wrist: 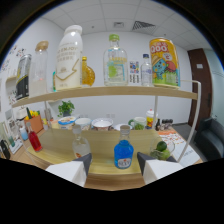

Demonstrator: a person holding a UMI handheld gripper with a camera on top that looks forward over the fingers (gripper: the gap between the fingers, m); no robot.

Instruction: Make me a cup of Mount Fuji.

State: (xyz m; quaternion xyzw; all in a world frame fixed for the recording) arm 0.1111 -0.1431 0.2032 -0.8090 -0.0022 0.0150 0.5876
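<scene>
My claw stands wide open and holds nothing. The blue bottle sits on the counter just ahead, between my fingers but untouched. By my judgement the drink is barely begun: no cup is filled, and the clear bottle and red bottle stand unpoured.

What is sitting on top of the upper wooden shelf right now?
On the shelf: a white bottle, a small orange bottle, a clear green-capped bottle, a yellow can and dark jars at the far end. Anything behind them is hidden.
</scene>
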